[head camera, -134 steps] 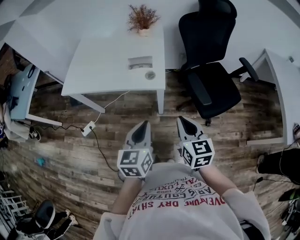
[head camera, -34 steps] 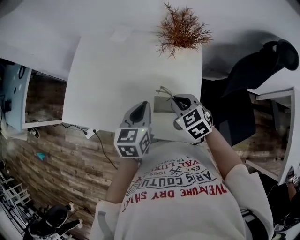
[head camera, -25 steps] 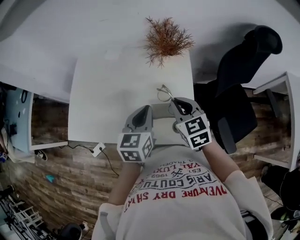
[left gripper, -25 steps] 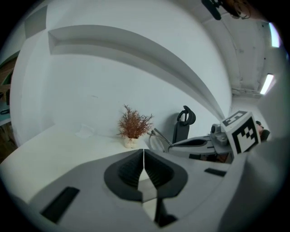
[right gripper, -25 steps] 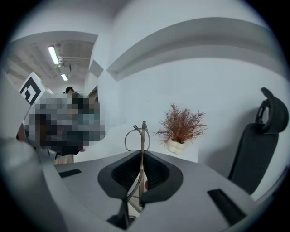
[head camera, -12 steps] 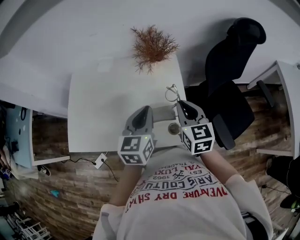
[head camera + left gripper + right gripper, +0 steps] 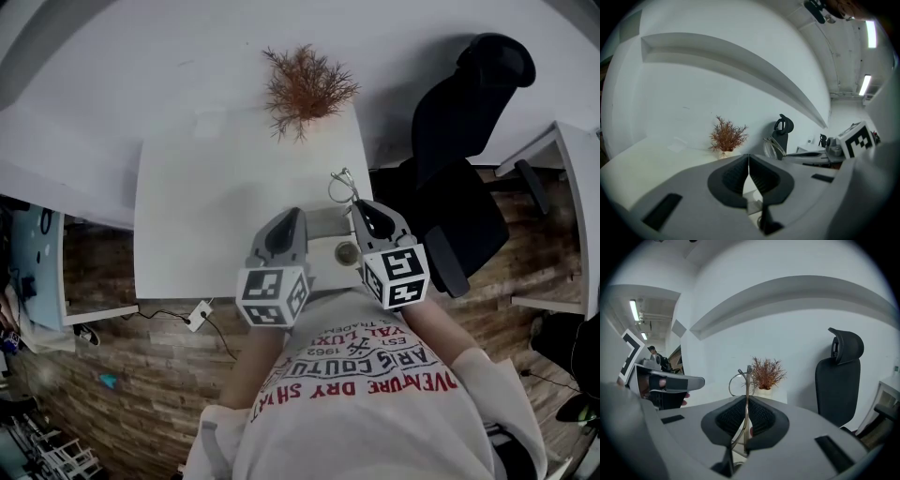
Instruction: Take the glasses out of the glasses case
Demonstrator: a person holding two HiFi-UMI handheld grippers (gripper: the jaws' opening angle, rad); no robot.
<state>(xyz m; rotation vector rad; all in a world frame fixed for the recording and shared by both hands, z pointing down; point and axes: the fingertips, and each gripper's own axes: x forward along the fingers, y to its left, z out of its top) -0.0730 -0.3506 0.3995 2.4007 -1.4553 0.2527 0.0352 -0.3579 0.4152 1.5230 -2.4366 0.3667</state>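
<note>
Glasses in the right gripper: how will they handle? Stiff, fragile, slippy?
Probably light and fragile: the glasses look like thin wire with a slim rim loop. They may pivot or slip, since the right gripper pinches only one narrow metal part between its pads. The rest sticks out unsupported above the jaws, so it may wobble.

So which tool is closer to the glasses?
Right. The right tool is clamped on the glasses; the left tool sits apart, off to their left.
</note>
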